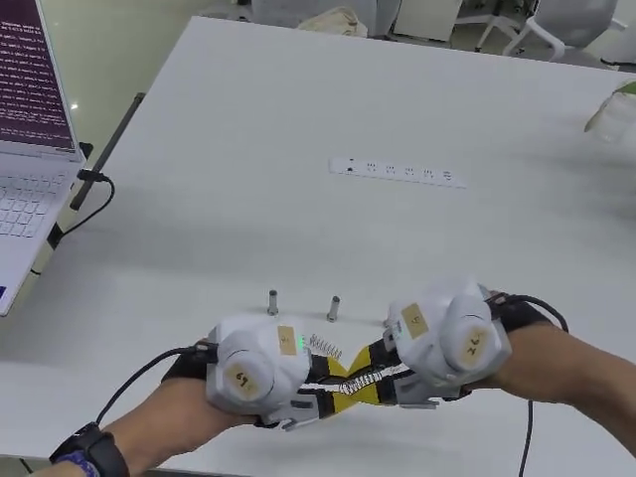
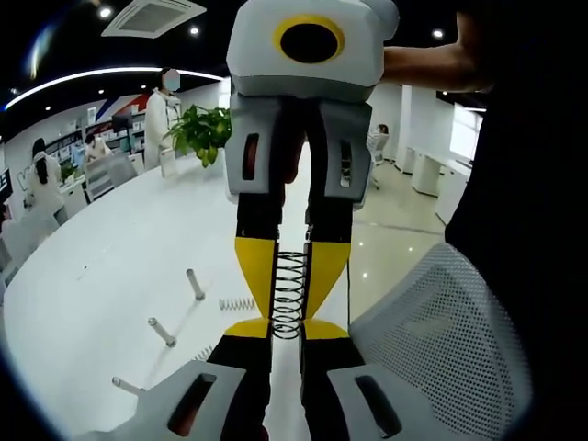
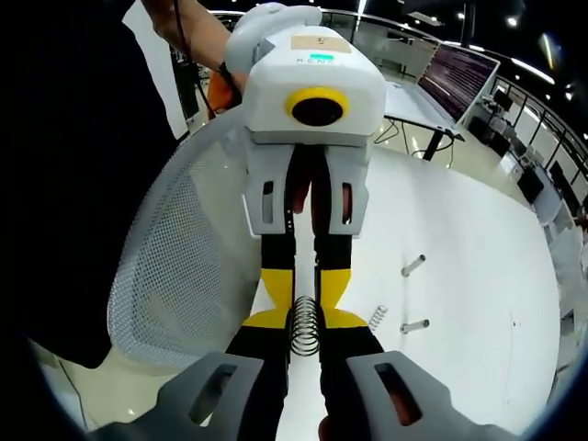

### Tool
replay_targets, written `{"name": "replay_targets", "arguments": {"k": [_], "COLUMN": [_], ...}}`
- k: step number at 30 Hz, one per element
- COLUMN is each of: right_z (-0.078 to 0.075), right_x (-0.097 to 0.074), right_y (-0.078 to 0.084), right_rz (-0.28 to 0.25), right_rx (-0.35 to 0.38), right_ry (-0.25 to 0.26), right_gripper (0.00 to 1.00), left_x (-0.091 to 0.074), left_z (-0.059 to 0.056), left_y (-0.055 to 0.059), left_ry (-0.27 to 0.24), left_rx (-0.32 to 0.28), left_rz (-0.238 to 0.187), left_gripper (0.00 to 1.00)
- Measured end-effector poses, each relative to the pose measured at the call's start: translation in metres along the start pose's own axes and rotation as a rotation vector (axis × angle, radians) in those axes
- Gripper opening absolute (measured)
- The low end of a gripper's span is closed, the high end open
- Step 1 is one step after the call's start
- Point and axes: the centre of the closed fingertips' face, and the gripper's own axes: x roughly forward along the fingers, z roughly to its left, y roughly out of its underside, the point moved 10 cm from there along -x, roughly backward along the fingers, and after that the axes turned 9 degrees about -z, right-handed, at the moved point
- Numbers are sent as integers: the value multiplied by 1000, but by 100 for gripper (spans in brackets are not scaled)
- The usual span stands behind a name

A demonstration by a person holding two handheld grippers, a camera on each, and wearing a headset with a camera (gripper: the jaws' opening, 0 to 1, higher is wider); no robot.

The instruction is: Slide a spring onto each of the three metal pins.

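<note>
The left gripper (image 2: 287, 331) and right gripper (image 3: 306, 318) are both clenching one spring (image 1: 363, 381) near the bench's (image 1: 298, 119) front edge, while all three pins (image 2: 195, 283) are standing bare.

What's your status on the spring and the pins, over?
Both shut on one spring, left claw facing right claw. Three pins bare. A loose spring lies between claws and pins.

Laptop (image 1: 35, 89) cut off at left edge; spring (image 2: 288, 294) ends hidden between jaws
</note>
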Motion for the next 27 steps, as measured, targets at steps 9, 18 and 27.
{"name": "replay_targets", "arguments": {"k": [9, 18, 27], "right_z": [3, 3, 1], "right_x": [3, 4, 3], "right_y": [5, 12, 17], "right_rz": [-4, 8, 16], "right_rx": [30, 62, 89], "right_ry": [9, 27, 44], "right_gripper": [8, 8, 8], "left_x": [-1, -17, -37], "left_z": [-1, 1, 6], "left_y": [7, 24, 35], "left_ry": [-21, -80, -167], "left_rx": [-43, -83, -142], "left_rz": [9, 34, 29], "left_gripper": [9, 12, 13]}}
